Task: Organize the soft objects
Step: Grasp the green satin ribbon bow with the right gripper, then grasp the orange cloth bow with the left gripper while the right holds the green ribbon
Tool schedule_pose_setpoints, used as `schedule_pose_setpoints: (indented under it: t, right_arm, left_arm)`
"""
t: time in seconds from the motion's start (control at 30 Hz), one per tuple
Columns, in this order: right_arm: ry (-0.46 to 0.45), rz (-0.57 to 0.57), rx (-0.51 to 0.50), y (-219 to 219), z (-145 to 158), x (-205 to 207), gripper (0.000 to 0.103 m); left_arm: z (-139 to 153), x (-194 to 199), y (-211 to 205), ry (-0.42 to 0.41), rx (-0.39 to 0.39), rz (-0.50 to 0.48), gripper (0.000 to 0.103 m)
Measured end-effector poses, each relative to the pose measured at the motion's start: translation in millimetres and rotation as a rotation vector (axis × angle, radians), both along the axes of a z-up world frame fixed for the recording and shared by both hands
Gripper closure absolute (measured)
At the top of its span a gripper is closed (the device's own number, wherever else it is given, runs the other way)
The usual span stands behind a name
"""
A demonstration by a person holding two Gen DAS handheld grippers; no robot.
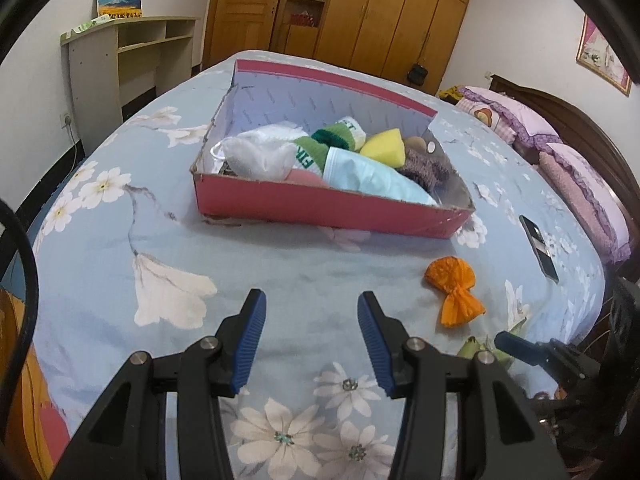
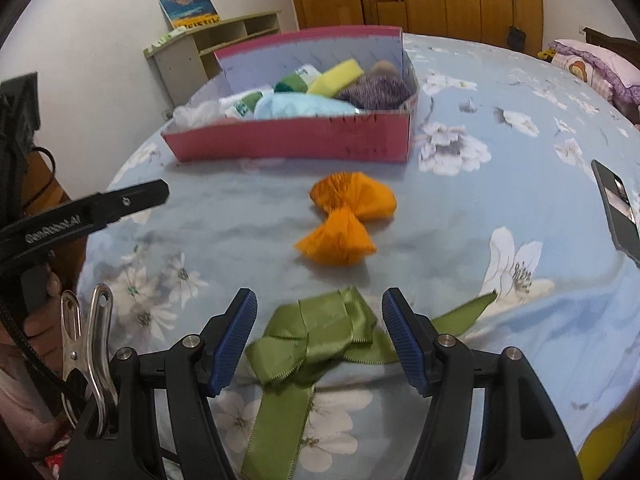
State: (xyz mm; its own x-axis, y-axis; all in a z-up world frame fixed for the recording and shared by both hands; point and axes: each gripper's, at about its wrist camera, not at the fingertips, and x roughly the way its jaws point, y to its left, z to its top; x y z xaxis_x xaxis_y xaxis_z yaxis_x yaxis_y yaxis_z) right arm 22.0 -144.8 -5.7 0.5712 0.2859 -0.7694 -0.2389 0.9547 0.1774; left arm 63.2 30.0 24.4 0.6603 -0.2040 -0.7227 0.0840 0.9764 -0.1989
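Right wrist view: right tool (image 2: 320, 332) spread wide over a limp green satin ribbon bow (image 2: 316, 336) on the flower-print bed (image 2: 520, 152), pads not yet touching; orange crinkled paper bow (image 2: 348, 216) beyond, short of the red cardboard box (image 2: 288, 142) of soft items. Left tool (image 1: 312, 340) spread, empty. Risk: pinching bedsheet with ribbon, or catching one loop only, tails dragging.

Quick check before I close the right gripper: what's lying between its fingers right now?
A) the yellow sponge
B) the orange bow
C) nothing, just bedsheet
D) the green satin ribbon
D: in the right wrist view the green satin ribbon lies on the bed between the open fingers of the right gripper, while the orange bow sits farther ahead, short of the red box.
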Motion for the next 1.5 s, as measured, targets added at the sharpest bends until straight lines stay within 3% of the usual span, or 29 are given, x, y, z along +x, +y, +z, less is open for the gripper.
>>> schedule_pose_setpoints:
  t: [0.23,0.4,0.5,0.6,1.0,1.5]
  right_arm:
    - [0.057,0.002,-0.034,7.3,-20.5,-2.1,0.048]
    - [0.054,-0.004,0.023,-1.0,-20.8,-2.5,0.073]
    - [0.044,-0.001,0.04,-3.1,-18.6,-3.8,0.084]
    - [0.021,0.005,0.034,-2.7,-12.9,-5.8,0.089]
    - [-0.064,-0.063,0.012,-29.8,12.1,-6.0,0.09]
    - [-0.091,-0.11,0.052,-62.4,6.7,-7.1,0.09]
  left_arm:
    - [-1.7,-2.7,-4.7,0.002,0.008,-0.009,0.053]
    - [-4.2,-2.1,-8.9,0.009,0.012,-0.02,0.053]
    - [-5.7,-1.7,-11.4,0.013,0.015,-0.027,0.053]
    - [-6.8,-1.3,-13.8,0.016,0.015,-0.034,0.053]
    - [-9.1,0.8,-38.4,0.041,-0.001,-0.101,0.053]
    - [-10.3,15.3,-109.8,0.043,0.026,-0.239,0.047]
